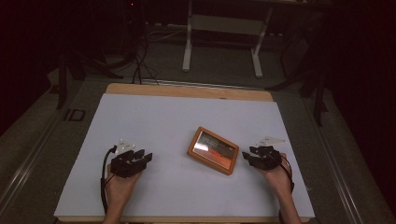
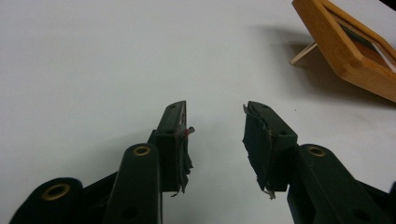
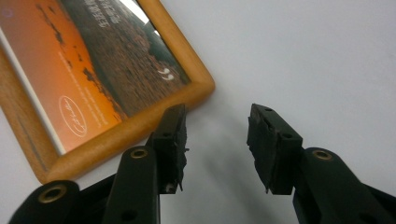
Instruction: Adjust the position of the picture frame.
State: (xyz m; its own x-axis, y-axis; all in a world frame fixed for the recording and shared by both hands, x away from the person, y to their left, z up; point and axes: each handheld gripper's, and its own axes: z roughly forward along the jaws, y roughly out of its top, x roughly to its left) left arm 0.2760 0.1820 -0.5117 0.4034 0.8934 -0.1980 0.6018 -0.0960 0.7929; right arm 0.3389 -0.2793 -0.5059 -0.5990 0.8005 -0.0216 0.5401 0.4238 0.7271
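- Dim workshop, white-topped table (image 1: 154,121) ringed by dark floor and stand legs.
- Wooden picture frame (image 1: 213,150) lying glass-up right of centre, propped slightly on its rear strut (image 2: 302,53).
- Left gripper (image 1: 132,161) well apart from it, jaws spread, empty.
- Right gripper (image 1: 259,156) just beside frame's near corner, jaws spread, empty.
- Likely light, rigid, glass fragile; best pinched by wooden rim.

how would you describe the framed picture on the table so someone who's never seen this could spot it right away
Start at the white table under the high camera, then look right of its middle, just ahead of the right gripper. There a wooden picture frame rests at an angle, a thin prop showing behind it. Its orange-brown border around an orange and dark print is the only colour on the white surface.
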